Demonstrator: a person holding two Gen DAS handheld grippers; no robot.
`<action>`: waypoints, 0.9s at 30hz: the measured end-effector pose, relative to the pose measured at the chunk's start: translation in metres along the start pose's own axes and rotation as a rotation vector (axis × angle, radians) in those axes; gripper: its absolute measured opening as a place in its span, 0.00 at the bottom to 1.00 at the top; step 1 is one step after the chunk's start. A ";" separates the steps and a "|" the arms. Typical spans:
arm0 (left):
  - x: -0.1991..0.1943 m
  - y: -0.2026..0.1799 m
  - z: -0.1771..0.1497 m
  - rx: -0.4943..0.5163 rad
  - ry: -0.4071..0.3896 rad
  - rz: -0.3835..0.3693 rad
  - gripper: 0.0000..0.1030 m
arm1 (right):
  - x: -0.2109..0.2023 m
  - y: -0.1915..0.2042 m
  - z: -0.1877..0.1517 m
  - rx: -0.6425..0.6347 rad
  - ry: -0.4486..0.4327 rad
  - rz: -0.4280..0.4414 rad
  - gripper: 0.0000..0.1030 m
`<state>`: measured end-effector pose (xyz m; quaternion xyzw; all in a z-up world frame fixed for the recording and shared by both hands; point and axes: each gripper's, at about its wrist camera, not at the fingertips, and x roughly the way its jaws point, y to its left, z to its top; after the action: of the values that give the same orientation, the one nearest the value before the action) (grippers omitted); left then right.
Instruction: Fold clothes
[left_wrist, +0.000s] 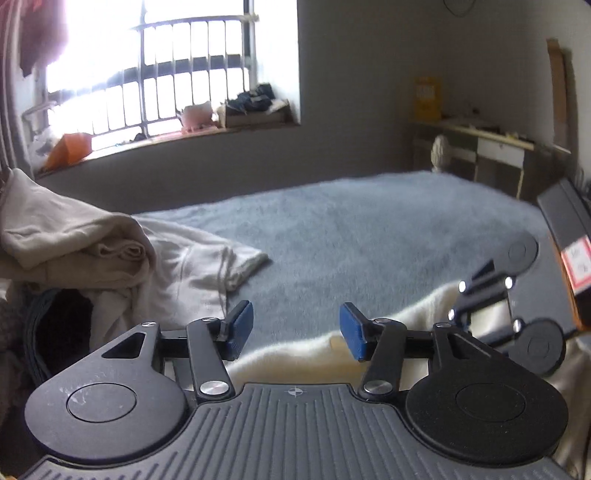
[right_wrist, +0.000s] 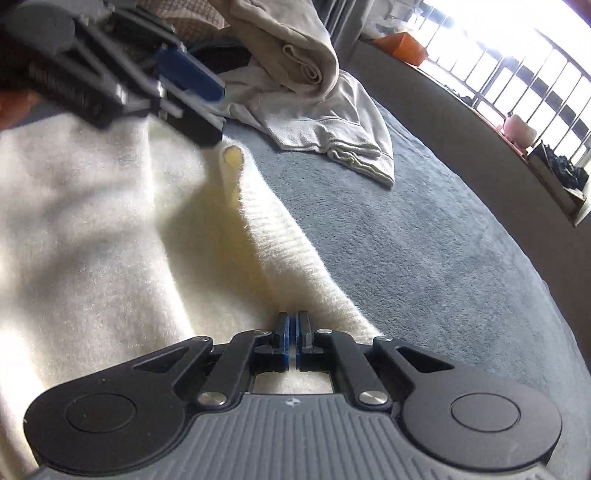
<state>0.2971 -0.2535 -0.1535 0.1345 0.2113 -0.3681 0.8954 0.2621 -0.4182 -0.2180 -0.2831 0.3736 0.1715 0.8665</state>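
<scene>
Here the cream fuzzy sweater lies spread on the blue-grey bed, its ribbed edge running up the middle of the right wrist view. The right gripper is closed, its blue pads pressed together low over that edge; whether any cloth is pinched between them cannot be told. The left gripper hovers above the sweater's far edge with its jaws parted and nothing between them. To fold well, I judge both grippers should take the same edge well apart, lift it together and carry it evenly across, so the soft knit does not bunch. The pile of beige clothes beside the sweater should stay clear of the fold.
</scene>
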 end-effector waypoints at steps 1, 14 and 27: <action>-0.004 0.001 0.003 -0.026 -0.026 0.006 0.52 | 0.001 0.002 0.000 -0.011 -0.001 -0.003 0.02; 0.060 -0.017 -0.036 0.076 0.175 0.028 0.53 | -0.040 -0.016 0.002 0.117 -0.099 0.010 0.02; 0.057 0.020 -0.044 -0.162 0.203 -0.012 0.75 | 0.017 -0.052 -0.023 0.649 -0.026 0.103 0.02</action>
<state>0.3358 -0.2571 -0.2176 0.0972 0.3305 -0.3395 0.8752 0.2870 -0.4714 -0.2252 0.0293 0.4117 0.0908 0.9063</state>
